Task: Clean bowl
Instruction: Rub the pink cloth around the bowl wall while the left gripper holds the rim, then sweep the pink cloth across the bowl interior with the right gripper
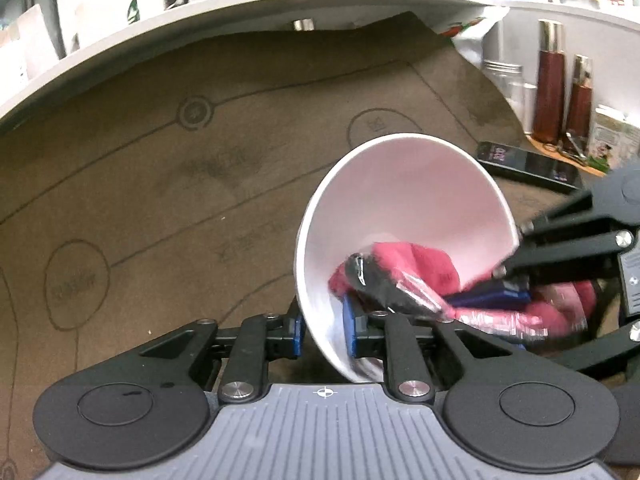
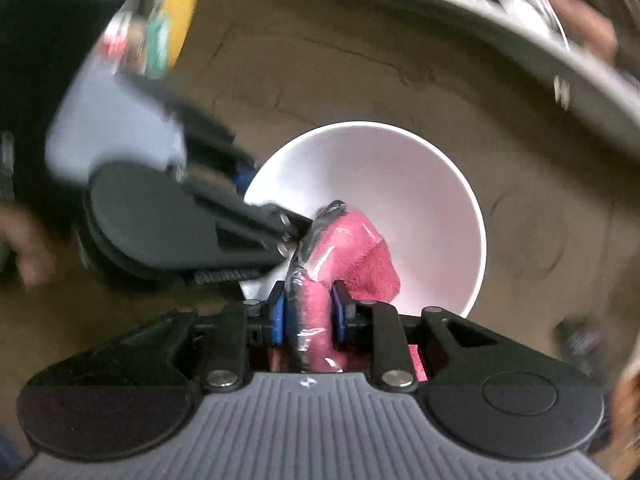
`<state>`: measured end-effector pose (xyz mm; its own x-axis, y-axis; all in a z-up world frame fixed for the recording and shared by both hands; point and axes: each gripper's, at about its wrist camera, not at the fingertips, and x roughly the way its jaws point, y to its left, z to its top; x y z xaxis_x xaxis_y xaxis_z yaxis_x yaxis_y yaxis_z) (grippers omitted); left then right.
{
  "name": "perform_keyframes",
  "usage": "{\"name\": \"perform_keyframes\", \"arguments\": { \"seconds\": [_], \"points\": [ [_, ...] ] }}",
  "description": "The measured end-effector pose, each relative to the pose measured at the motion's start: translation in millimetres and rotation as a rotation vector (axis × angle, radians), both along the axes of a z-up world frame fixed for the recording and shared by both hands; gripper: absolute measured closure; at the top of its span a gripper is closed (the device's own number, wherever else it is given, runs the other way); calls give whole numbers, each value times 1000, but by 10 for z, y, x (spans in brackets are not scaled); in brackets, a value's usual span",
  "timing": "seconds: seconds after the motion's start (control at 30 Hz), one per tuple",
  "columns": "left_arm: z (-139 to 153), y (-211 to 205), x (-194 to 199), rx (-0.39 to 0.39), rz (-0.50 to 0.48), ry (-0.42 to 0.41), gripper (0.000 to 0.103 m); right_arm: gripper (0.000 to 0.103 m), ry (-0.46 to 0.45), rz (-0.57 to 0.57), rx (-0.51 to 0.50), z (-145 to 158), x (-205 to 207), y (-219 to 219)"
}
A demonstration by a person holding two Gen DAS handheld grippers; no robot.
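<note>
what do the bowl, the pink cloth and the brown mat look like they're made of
Bowl: smooth white, faint sheen, thin even rim; ceramic or hard plastic, can't tell which.
Cloth: pink fuzzy terry or microfibre, partly wrapped in shiny clear film and dark tape.
Mat: matte brown, printed lines, slightly wrinkled; probably felt or faux leather.

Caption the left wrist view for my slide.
Left hand-held gripper clamps the tilted white bowl's rim over a brown mat while the right hand-held gripper wipes inside with a pink cloth.

The left gripper (image 1: 324, 334) has matte black linkage arms, silver round-headed screws, blue finger pads (image 1: 349, 330), round black discs at four and eight o'clock, and a ribbed grey housing bearing a white crosshair mark. The right gripper (image 2: 308, 316) matches.
</note>
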<state>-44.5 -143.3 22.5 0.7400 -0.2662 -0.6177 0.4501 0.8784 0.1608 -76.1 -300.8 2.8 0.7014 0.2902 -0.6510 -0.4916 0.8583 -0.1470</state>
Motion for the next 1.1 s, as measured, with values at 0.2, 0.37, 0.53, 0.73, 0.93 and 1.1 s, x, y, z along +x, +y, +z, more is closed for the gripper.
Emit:
{"name": "perform_keyframes", "arguments": {
  "seconds": [0.2,0.37,0.53,0.73,0.93,1.1],
  "points": [
    [-25,-37,-29,5,22,-12,78,79,-3,-9,29,-35,4,-34],
    [-52,-136,-111,85,-12,-55,77,81,-250,98,-475,-289,-226,302],
    [-56,-113,-117,76,-21,-38,78,80,-515,133,-995,-514,-243,376],
    [-40,-85,-83,53,-21,-26,78,80,-549,140,-917,-373,-334,296],
    [41,-131,-169,74,49,-111,11,79,-144,35,-383,-113,-15,144],
    [-19,-44,-93,-9,41,-11,47,79,2,-47,-45,56,197,-140]
  ]
}}
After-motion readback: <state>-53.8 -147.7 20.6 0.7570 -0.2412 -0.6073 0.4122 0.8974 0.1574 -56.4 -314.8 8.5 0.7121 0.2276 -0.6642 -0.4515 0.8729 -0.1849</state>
